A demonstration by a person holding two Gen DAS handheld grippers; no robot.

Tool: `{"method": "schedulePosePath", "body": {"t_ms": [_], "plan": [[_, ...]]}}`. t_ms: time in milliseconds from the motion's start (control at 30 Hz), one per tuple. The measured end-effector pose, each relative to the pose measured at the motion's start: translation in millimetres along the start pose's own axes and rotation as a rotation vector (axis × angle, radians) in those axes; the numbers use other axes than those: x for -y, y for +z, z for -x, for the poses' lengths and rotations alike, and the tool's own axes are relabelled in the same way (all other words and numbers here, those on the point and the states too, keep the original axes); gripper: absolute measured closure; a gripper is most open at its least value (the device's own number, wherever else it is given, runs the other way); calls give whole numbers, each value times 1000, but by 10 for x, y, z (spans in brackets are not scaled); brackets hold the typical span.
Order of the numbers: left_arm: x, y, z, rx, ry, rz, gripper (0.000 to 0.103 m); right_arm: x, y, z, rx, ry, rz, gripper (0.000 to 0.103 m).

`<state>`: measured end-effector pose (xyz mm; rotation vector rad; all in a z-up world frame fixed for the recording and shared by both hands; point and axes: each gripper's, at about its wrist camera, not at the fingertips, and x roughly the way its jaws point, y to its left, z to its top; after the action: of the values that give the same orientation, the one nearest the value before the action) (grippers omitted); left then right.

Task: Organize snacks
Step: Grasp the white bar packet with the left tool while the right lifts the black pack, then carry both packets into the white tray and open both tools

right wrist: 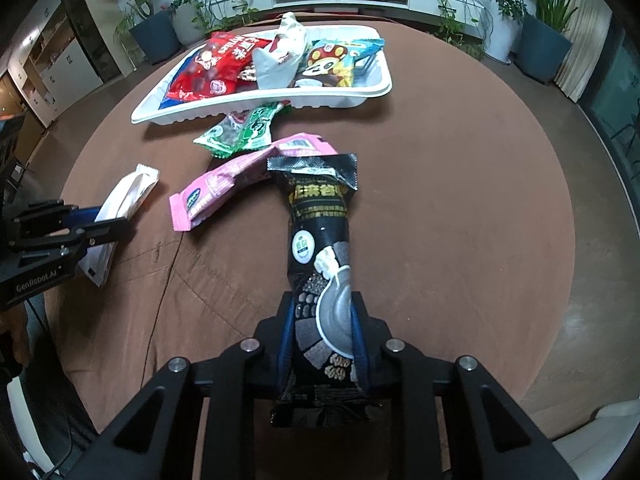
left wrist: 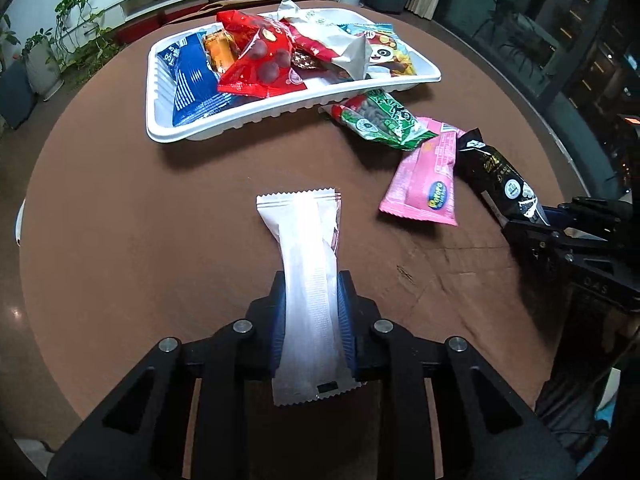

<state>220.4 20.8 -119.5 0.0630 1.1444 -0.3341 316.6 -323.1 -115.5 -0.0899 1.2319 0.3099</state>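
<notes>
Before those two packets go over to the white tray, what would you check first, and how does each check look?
1. Left fingers pinching the white packet: ok.
2. Right fingers pinching the black packet: ok.
3. Black packet clear of the pink packet: not ok, its far end overlaps it.
4. Bare room in the white tray: ok, at its near edge.
5. Green packet out of the path: cannot tell.
</notes>
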Motion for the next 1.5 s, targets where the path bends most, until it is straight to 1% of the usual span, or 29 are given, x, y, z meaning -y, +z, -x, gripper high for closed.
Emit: {"method": "schedulePosePath", "body": {"t_ms": [233,433,567,733,933,1033,1233,1367,1500], "plan": [[-55,-114,118,34,-40,45,82,125,-41,60,4,30,-41,79],[-74,-150,202,62,-105,87,82,166,-59,208,30,93,-67,79],[-37,-128,274,84,-131,97,82,118,-31,305,50,140,-69,79],[13,-86,366,115,-164,101,82,119,-15,304,50,180,-85,79],[8,-51,444,152,-203,121,82,157,-9,263,45,215,-108,79],[-36,-17,498,176,-221,139,82,221,15,262,50,215,-123,79],[-250,113,626,216,-218,171,82,489,133,355,87,199,-178,79],[-410,272,747,256,-195,182,82,725,325,471,132,179,-216,79],[-576,480,866,295,-174,189,82,814,601,618,180,181,-215,79]]}}
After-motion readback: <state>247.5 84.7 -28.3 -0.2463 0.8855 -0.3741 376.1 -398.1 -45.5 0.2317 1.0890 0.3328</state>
